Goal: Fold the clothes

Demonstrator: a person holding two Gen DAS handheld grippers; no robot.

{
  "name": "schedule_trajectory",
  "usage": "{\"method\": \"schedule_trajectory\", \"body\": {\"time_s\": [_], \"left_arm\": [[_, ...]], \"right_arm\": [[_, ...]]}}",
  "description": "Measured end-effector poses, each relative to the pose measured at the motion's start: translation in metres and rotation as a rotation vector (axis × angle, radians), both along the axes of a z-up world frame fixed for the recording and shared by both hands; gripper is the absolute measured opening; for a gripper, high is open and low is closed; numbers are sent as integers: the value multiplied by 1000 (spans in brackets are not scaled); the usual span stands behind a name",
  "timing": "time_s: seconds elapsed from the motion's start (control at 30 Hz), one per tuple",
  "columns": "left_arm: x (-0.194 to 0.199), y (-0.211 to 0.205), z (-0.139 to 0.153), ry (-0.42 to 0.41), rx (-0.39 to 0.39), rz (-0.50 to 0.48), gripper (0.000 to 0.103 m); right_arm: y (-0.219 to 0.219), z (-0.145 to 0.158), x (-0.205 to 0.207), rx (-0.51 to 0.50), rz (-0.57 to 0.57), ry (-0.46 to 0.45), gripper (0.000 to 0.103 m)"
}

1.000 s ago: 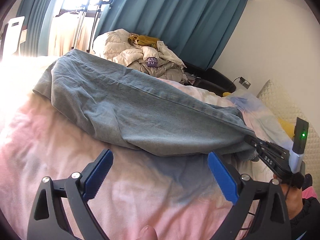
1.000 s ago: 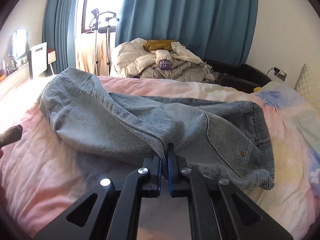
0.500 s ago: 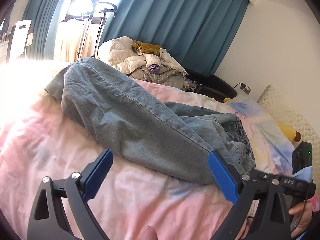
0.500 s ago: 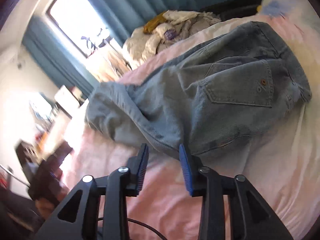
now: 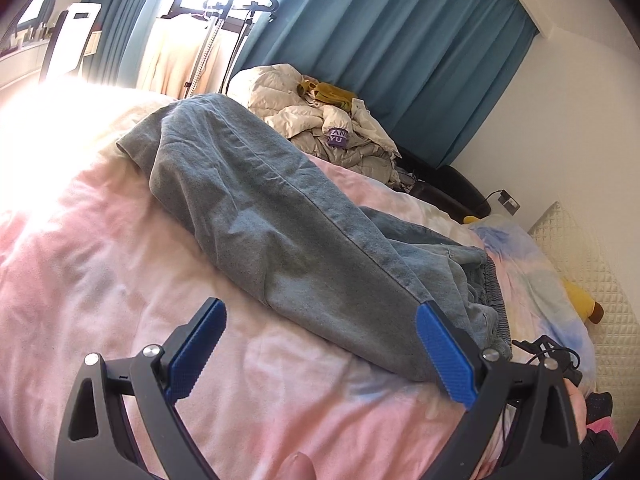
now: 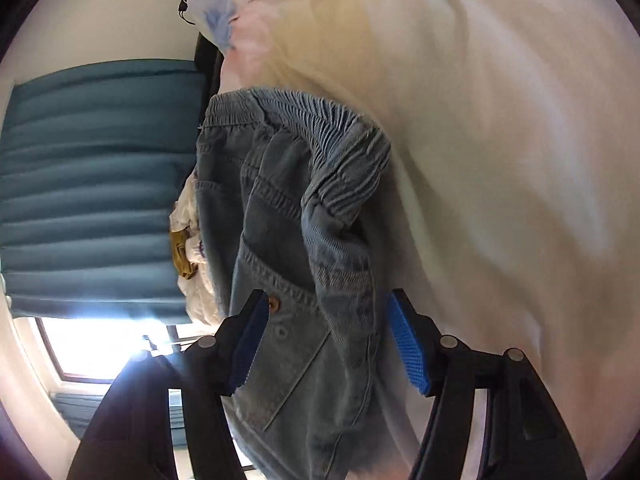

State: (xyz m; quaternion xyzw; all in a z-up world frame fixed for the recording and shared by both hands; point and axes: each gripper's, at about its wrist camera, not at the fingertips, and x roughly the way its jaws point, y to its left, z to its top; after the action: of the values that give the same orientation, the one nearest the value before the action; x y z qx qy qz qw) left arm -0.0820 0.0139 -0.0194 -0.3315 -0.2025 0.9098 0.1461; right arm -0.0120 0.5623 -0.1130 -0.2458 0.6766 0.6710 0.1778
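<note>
The jeans (image 5: 304,240) lie folded lengthwise on the pink bed (image 5: 100,264), one leg stacked on the other, hems toward the bright window side and the elastic waistband (image 6: 340,136) bunched toward the pillow end.

A second ago the right gripper (image 6: 326,344) was clamped on a denim edge near the seat. Its jaws have just been opening and now stand wide, and the view has rolled onto its side, so the curtain (image 6: 92,184) runs down the left of the picture. The back pocket with its button (image 6: 274,302) and a fold of denim sit between the two blue pads, but neither pad presses on the cloth, so the cloth is let go, not held.

The left gripper (image 5: 320,352) hangs wide over the bed just short of the near leg, holding nothing, much as it did a second ago; its view has only shifted a little toward the waistband.

My reading: the lengthwise fold is laid down and released, and the right gripper is lining up on the waistband end for a fresh grip. The rumpled waistband probably needs straightening before the cross fold, or the bundle will come out lumpy
</note>
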Motion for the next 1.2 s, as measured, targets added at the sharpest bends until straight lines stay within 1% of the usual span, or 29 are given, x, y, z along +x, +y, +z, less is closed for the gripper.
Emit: {"method": "schedule_trajectory", "body": {"time_s": [0.07,0.13,0.17,0.2,0.27,0.3,0.33,0.37,0.4,0.47,0.57,0.6,0.67,0.73,0.77,0.83,0.87,0.9,0.97,1.0,1.03,1.07,1.13,1.17,1.2], "left_arm": [[-4,0,-3,-13,10,5,97],[-9,2,-8,-28,11,5,97],[-11,3,-10,-37,10,5,97],[-13,3,-13,-45,11,4,97],[-15,4,-17,-60,16,1,97],[-16,4,-19,-68,19,0,97],[-17,5,-20,-70,20,-2,97],[-16,7,-20,-68,21,-4,97],[-16,8,-19,-62,17,-8,97],[-15,11,-16,-44,1,-15,97],[-14,13,-13,-27,-7,-21,97],[-14,12,-13,-27,-2,-21,97],[-14,11,-12,-25,8,-18,97],[-15,8,-11,-19,13,-12,97],[-17,6,-11,-15,11,-7,97],[-18,5,-11,-14,4,1,97],[-19,6,-12,-17,0,4,97],[-20,6,-13,-20,-5,6,97],[-23,7,-15,-32,-16,7,97],[-24,8,-16,-35,-23,6,97],[-24,9,-16,-37,-31,5,97],[-25,10,-16,-38,-39,4,97],[-23,14,-15,-42,-77,-4,97],[-22,17,-13,-45,-98,-9,97],[-22,19,-12,-47,-119,-14,97]], "right_arm": [[8,-6,-12,24,-3,-16,62],[22,-20,-18,31,-3,-24,61],[27,-22,-23,54,-9,-31,54],[31,-23,-27,78,-15,-39,49],[39,-21,-35,133,-11,-87,34],[41,-20,-38,155,-7,-113,30],[41,-14,-38,169,-5,-121,24],[41,-8,-38,182,-2,-129,21],[42,-2,-38,196,1,-137,20],[47,21,-37,277,-1,-125,17],[64,62,-39,420,35,-101,15],[73,72,-37,441,40,-89,15],[94,88,-36,449,43,-59,14],[108,103,-30,483,47,-49,14],[114,109,-31,520,55,-58,14],[125,109,-28,586,68,-109,14],[131,101,-25,588,66,-133,14],[139,87,-20,564,70,-164,14],[150,42,-21,476,83,-228,15],[154,22,-18,431,82,-241,15],[156,4,-13,392,74,-235,16],[156,-6,-7,366,56,-202,17],[153,-8,-3,377,47,-176,17],[151,-9,-1,383,42,-163,19],[149,-7,-1,393,51,-172,20]]}}
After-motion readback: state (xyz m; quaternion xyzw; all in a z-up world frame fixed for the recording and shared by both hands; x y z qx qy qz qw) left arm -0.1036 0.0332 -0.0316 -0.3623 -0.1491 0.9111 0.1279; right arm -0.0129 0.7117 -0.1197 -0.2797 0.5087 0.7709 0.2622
